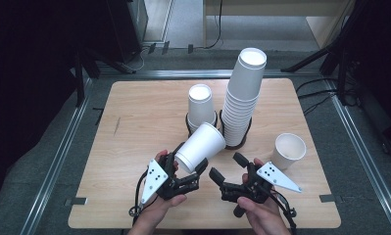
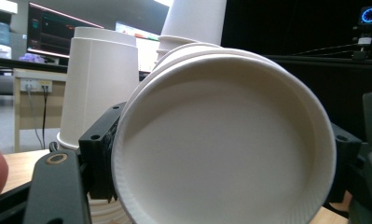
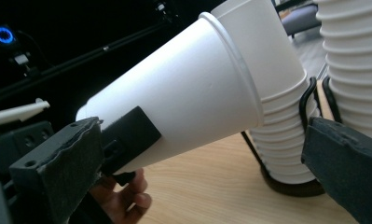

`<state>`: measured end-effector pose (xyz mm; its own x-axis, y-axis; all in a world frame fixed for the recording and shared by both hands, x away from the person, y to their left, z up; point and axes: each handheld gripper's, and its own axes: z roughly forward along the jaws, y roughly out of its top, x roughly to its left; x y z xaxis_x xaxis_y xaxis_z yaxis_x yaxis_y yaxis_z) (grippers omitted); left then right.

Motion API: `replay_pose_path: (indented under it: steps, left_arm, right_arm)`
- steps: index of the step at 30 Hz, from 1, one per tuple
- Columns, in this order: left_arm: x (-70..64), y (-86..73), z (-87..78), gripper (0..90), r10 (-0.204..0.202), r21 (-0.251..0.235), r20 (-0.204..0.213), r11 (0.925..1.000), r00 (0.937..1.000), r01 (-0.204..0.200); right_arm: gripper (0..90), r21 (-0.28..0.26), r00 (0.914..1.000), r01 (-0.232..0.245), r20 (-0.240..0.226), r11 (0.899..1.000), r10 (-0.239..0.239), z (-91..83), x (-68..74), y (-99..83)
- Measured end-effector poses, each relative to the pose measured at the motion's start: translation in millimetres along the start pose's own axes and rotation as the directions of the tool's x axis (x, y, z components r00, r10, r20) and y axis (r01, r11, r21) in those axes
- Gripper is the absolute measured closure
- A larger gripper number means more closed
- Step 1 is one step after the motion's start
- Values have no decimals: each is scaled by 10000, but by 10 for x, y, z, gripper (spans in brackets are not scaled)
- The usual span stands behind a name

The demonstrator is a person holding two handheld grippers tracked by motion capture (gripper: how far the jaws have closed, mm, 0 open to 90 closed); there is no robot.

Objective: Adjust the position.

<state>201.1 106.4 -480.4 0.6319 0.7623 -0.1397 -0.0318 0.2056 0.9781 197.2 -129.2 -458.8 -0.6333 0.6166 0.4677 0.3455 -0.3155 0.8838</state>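
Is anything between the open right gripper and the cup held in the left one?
Nothing visible. The right gripper faces the tilted cup, which the left gripper grips near its base, across a bare gap. The short stack stands behind.

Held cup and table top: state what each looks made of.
Held cup: likely paper, matte white, with a thin rolled rim and a faint side seam; any lining cannot be told. Table top: pale wood or wood-look laminate, showing light grain and low sheen.

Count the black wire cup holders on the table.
2: one under the short cup stack, one under the tall cup stack, side by side at the table's middle. Both holders are mostly hidden by cups.
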Motion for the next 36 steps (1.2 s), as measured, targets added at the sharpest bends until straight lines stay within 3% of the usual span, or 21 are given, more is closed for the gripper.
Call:
replay_pose_path:
  steps: [4,8,16,23,26,30,36]
  left_arm:
    - [-10,-22,5,221,5,-100,38,9999,10000,-5]
    - [-25,-32,13,221,27,-142,60,9999,10000,-26]
    - [-64,-67,26,221,83,-128,136,9999,9999,-81]
    - [-119,-104,45,221,169,-163,267,9997,9995,-165]
    - [-136,-119,52,220,199,-122,327,9997,9993,-195]
    - [-169,-137,61,221,259,-105,427,9996,9988,-254]
    - [-238,-174,80,220,388,-73,607,9992,9974,-384]
  right_arm:
    - [0,14,9974,-699,-145,9976,700,10,-1,0]
    - [0,43,9889,-1473,-172,9891,1473,19,-19,2]
    - [0,80,9603,-2785,-163,9604,2786,23,-70,5]
    - [0,136,9099,-4136,-288,9104,4138,29,-127,-4]
    - [0,98,9012,-4324,-276,9016,4325,33,-139,-11]
    - [0,115,8768,-4797,-328,8774,4798,32,-152,-11]
    - [0,302,8163,-5754,-419,8173,5762,43,-186,-21]
